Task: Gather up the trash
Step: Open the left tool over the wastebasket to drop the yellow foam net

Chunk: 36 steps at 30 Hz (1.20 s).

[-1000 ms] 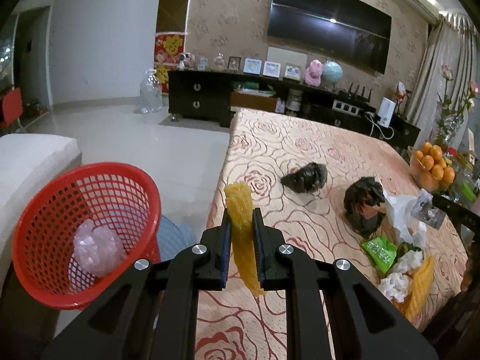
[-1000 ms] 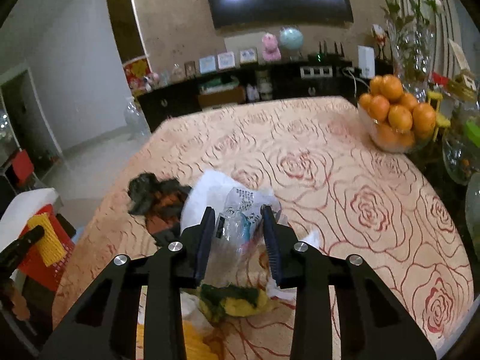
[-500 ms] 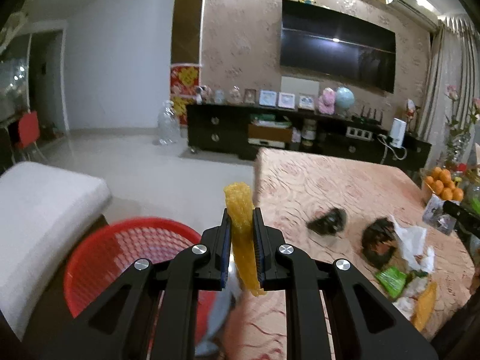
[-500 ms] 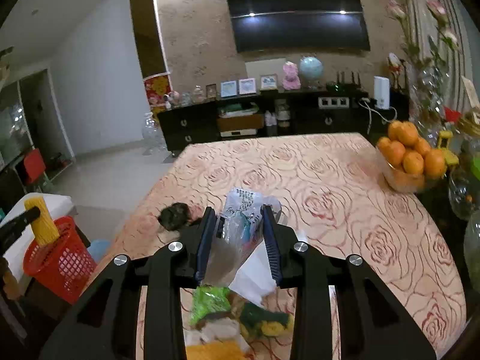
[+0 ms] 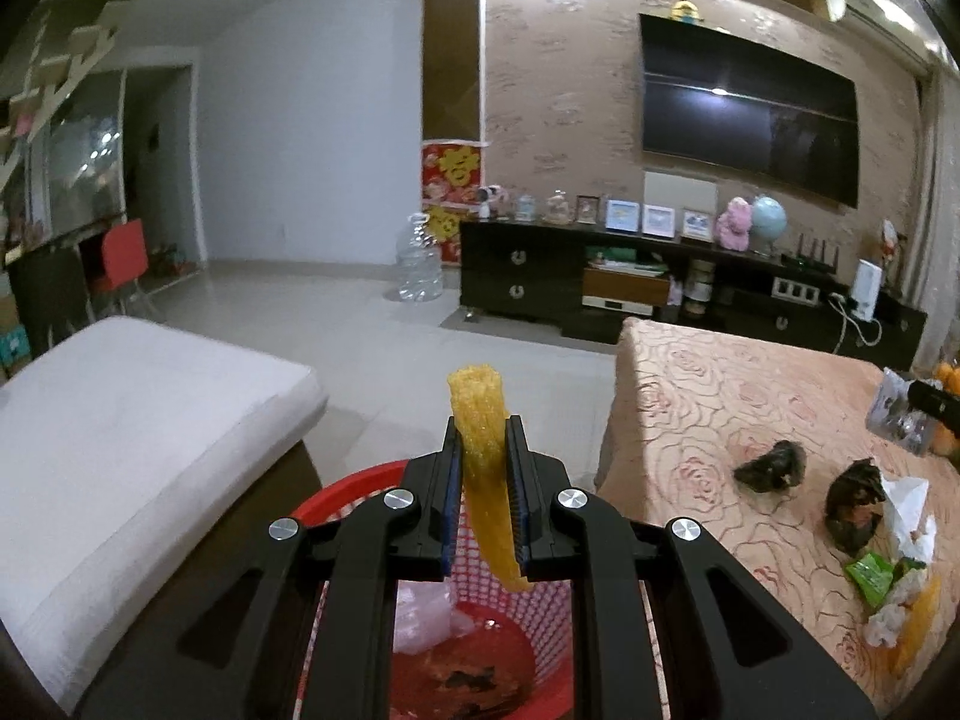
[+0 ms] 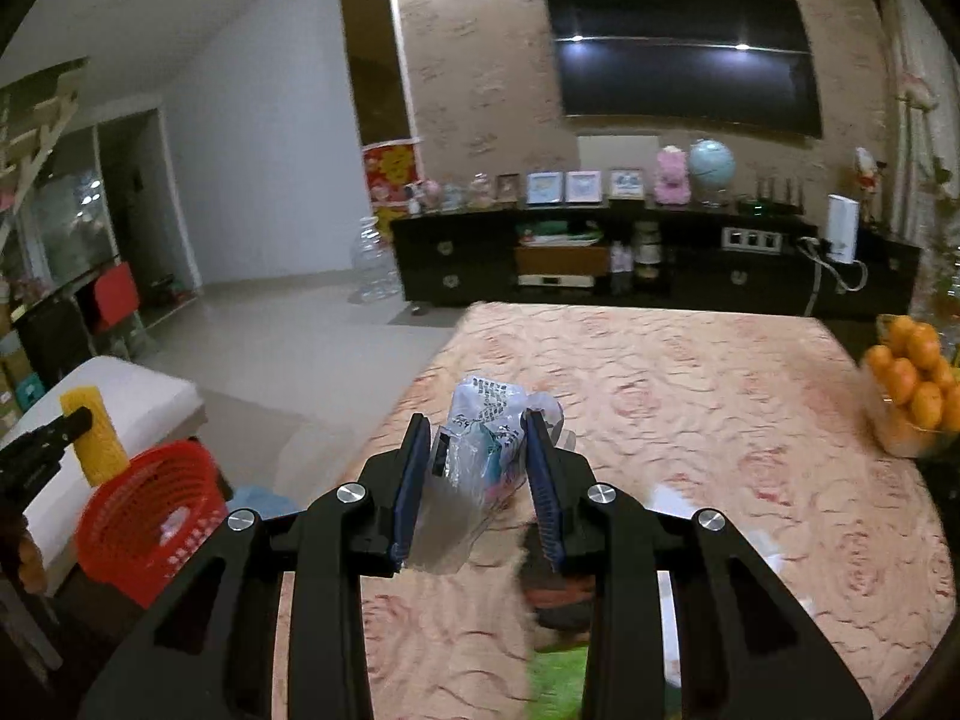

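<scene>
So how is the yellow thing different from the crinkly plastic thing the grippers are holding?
The yellow strip is thin, netted and opaque; the plastic wrapper is see-through, printed and bulkier. The strip, in the left gripper, hangs over the red basket; the wrapper, in the right gripper, is over the table. Both are pinched trash.

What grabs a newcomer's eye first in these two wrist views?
Front and centre in the left wrist view, the left tool is clamped on a yellow foam net right above the red basket beside the table. In the right wrist view, the right tool grips a crumpled clear plastic wrapper over the rose-patterned tablecloth, with a bowl of oranges at the right edge.
</scene>
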{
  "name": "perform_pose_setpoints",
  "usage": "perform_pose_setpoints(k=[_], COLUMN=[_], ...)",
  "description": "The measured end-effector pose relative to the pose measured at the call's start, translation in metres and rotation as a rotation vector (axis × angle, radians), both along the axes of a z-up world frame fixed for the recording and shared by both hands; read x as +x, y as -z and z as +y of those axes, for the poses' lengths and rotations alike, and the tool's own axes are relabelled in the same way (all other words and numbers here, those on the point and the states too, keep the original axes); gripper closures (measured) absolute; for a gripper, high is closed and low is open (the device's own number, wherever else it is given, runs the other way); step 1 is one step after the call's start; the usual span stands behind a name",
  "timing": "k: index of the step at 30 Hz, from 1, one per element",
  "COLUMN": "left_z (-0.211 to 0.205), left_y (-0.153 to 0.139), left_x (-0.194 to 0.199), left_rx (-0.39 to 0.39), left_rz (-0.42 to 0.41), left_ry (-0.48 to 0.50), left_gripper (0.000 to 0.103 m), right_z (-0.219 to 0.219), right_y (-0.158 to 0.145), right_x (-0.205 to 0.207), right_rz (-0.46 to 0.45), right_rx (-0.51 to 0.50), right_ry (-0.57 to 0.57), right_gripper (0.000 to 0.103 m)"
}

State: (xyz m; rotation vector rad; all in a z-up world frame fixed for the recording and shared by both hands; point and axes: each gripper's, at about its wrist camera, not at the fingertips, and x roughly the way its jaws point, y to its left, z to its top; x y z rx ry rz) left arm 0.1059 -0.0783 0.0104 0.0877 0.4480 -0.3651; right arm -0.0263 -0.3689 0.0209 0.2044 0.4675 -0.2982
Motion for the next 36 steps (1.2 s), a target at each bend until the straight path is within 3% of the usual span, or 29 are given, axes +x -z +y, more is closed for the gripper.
perform_pose_setpoints(k=[8, 19, 34, 36], left_z=[0.026, 0.047, 0.047, 0.048], left_y=[0.014, 0.031, 0.048, 0.05], left_x=[0.014, 0.026, 0.041, 0.043], left_rx=[-0.022, 0.018, 0.034, 0.025], left_rz=[0.067, 0.138, 0.257, 0.277], left_ry=[-0.023, -0.076, -0.046, -0.039], left_gripper=[0.09, 0.09, 0.089, 0.084], right_z=[0.059, 0.147, 0.184, 0.184], right_y=[0.008, 0.013, 0.039, 0.042], right_x=[0.047, 0.105, 0.135, 0.136], right_rz=[0.038, 0.087, 0.193, 0.202], right_rx=[0.027, 0.031, 0.13, 0.148], right_ry=[-0.149, -0.381, -0.507, -0.516], right_gripper=[0.071, 0.071, 0.07, 0.07])
